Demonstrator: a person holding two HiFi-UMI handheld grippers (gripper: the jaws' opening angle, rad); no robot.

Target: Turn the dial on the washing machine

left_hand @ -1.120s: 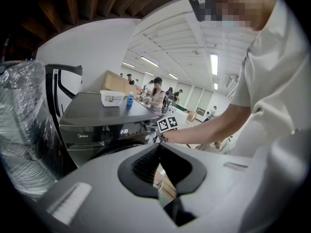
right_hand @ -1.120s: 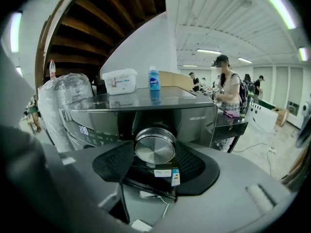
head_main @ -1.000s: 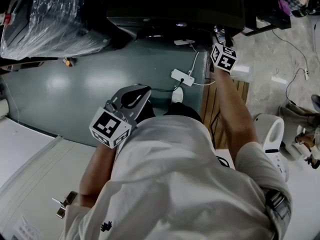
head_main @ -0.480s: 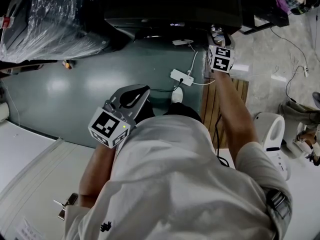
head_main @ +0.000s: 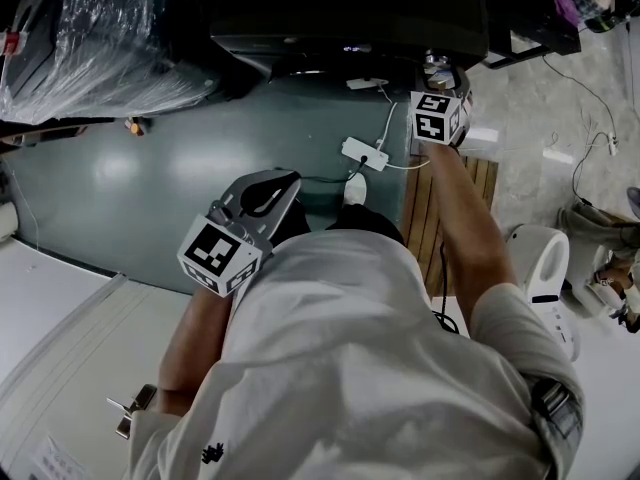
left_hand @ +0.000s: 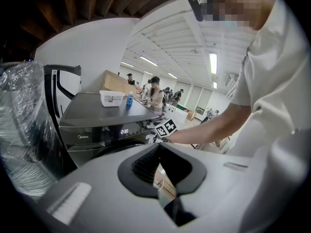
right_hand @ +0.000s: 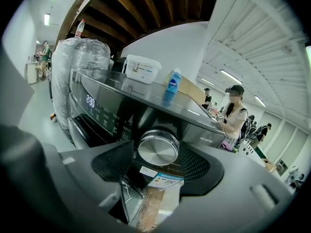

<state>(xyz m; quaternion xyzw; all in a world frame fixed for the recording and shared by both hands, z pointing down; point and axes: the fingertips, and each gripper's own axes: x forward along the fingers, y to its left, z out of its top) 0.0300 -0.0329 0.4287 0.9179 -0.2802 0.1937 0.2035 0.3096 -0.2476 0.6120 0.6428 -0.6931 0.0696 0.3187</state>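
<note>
The dark washing machine [head_main: 350, 8] stands ahead of me, its display lit [right_hand: 90, 100]. Its round silver dial [right_hand: 158, 148] sits on the front panel, right between my right gripper's black pads [right_hand: 114, 161], which close against its sides. In the head view my right gripper [head_main: 438, 68] reaches out to the machine's right front corner, marker cube upward. My left gripper [head_main: 268, 190] hangs close to my body, jaws shut with nothing in them, and its own view [left_hand: 158, 149] looks toward the machine [left_hand: 107, 125] from a distance.
A plastic-wrapped bulky item [head_main: 100, 38] stands left of the machine. A white power strip [head_main: 365, 153] with cables lies on the green floor, beside a wooden pallet [head_main: 430, 218]. A white box [right_hand: 142, 68] and a blue bottle [right_hand: 173, 83] rest on the machine's top.
My right gripper has twisted at the dial: its marker cube turned from tilted to square and shifted slightly left. The left gripper has stayed put.
</note>
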